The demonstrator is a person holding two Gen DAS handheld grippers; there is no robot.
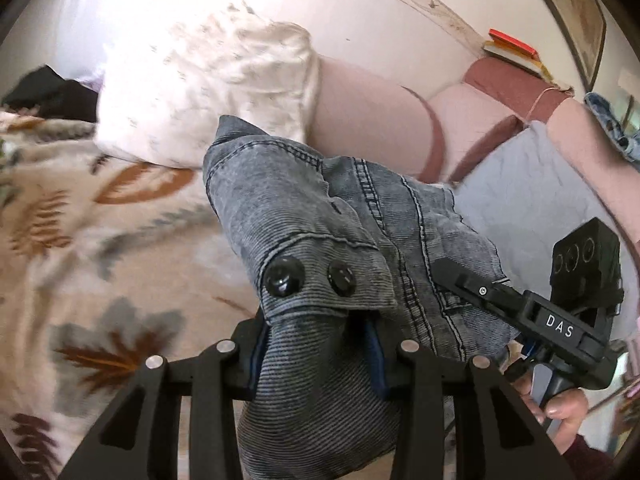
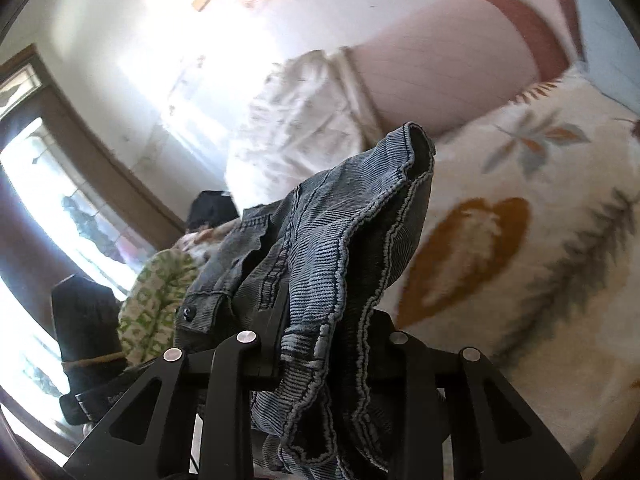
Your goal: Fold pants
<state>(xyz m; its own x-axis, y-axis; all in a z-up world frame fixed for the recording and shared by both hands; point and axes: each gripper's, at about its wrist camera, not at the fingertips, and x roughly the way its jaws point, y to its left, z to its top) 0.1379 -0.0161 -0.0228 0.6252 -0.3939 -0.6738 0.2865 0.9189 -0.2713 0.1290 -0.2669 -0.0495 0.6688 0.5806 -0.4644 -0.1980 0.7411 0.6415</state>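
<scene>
The grey-blue washed denim pants (image 1: 320, 240) hang in the air above the bed with the cream leaf-patterned blanket (image 1: 80, 240), held up by both tools rather than lying flat on it. The left gripper (image 1: 316, 344) is clamped on the waistband just below the two black buttons (image 1: 310, 276), a thick bunch of cloth squeezed between its blue-lined pads. The right gripper (image 2: 324, 344) is likewise closed on a gathered fold of the same waistband, with stitched seams and a belt loop spilling over its front; in the left wrist view it shows as a black tool with white lettering, its handle in a person's hand (image 1: 560, 408).

Holding the waist at two separate points lets the legs drop under their own weight, which should shake out creases before the garment is laid down for the first fold. Judged so, the task is at its start. The legs fall below both cameras, so whether they hang clear of the blanket cannot be told.

At the head of the bed, a white rumpled pillow (image 1: 208, 92) rests against a pink padded headboard (image 1: 368, 112).
</scene>
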